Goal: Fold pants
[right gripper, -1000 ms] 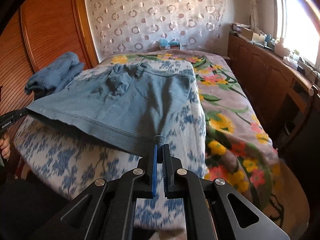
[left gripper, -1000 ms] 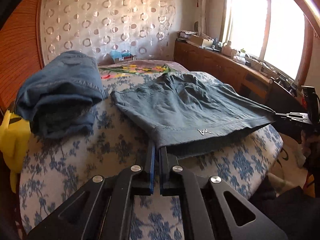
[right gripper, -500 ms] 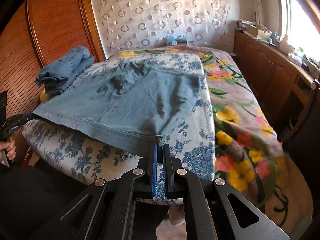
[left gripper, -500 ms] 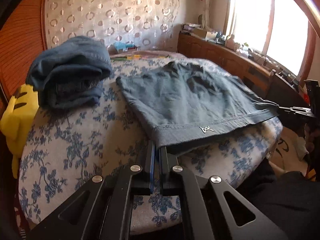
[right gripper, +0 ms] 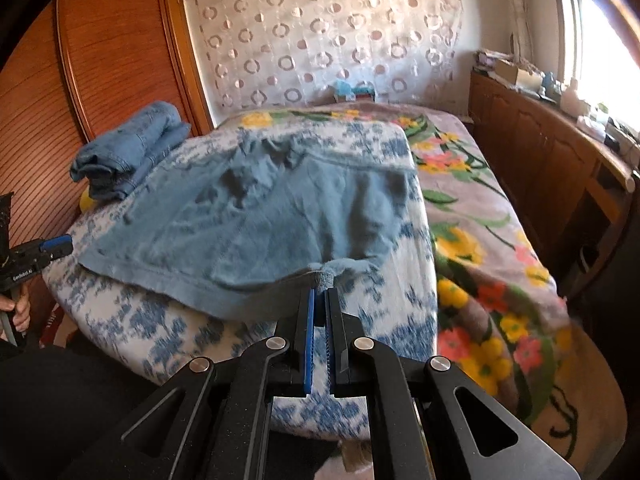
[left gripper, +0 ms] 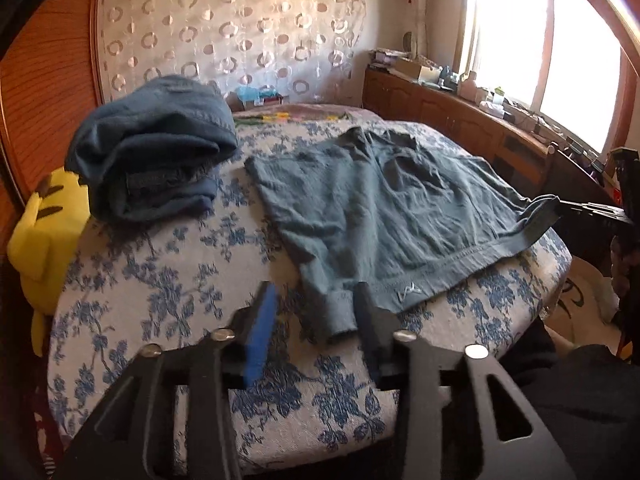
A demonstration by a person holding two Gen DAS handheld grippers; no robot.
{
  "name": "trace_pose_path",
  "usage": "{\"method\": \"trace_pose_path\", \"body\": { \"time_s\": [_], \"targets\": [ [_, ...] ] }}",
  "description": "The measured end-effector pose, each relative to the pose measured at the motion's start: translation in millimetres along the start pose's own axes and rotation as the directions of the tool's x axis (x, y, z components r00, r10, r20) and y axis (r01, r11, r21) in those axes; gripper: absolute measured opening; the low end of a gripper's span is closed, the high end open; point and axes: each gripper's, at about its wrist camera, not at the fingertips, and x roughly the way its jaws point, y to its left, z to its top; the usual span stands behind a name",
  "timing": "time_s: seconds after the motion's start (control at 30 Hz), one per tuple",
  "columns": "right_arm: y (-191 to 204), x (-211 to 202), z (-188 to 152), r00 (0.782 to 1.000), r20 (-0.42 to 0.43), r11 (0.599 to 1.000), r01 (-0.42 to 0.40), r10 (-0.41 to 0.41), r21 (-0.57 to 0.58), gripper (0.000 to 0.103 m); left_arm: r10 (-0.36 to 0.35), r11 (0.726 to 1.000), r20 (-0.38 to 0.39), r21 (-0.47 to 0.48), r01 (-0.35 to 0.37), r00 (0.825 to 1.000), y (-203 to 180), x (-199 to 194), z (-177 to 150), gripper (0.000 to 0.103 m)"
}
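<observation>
Left wrist view shows your left gripper (left gripper: 316,312) with jaws that have just been opening, the near corner of the grey-blue pants (left gripper: 384,216) lying loose between them on the flowered blanket (left gripper: 160,280), while your right gripper (right gripper: 320,300) pinches the pants' other near corner.

Right tongs (right gripper: 321,294) gripping pants (right gripper: 256,224) corner
</observation>
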Motion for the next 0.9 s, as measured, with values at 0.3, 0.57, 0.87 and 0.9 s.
{"method": "trace_pose_path", "body": {
  "time_s": [0.3, 0.57, 0.87, 0.9],
  "targets": [
    [24, 8, 10, 0.998, 0.031, 0.997, -0.056, 0.058, -0.049, 0.005, 0.026, 0.999, -0.001, -0.022, -0.026, 1.000, 9, 18, 15, 0.085],
    [56, 27, 30, 0.990, 0.045, 0.983, -0.129, 0.136, -0.129, 0.005, 0.065, 0.998, -0.001, -0.013, -0.065, 0.998, 11, 27, 15, 0.085],
    [112, 55, 50, 0.963, 0.025, 0.939, -0.255, 0.267, -0.232, 0.005, 0.102, 0.994, 0.006, -0.028, -0.101, 0.995, 25, 20, 16, 0.085],
    [116, 58, 52, 0.960, 0.019, 0.933, -0.267, 0.280, -0.240, 0.005, 0.107, 0.994, 0.005, -0.030, -0.107, 0.994, 27, 19, 16, 0.085]
  ]
}}
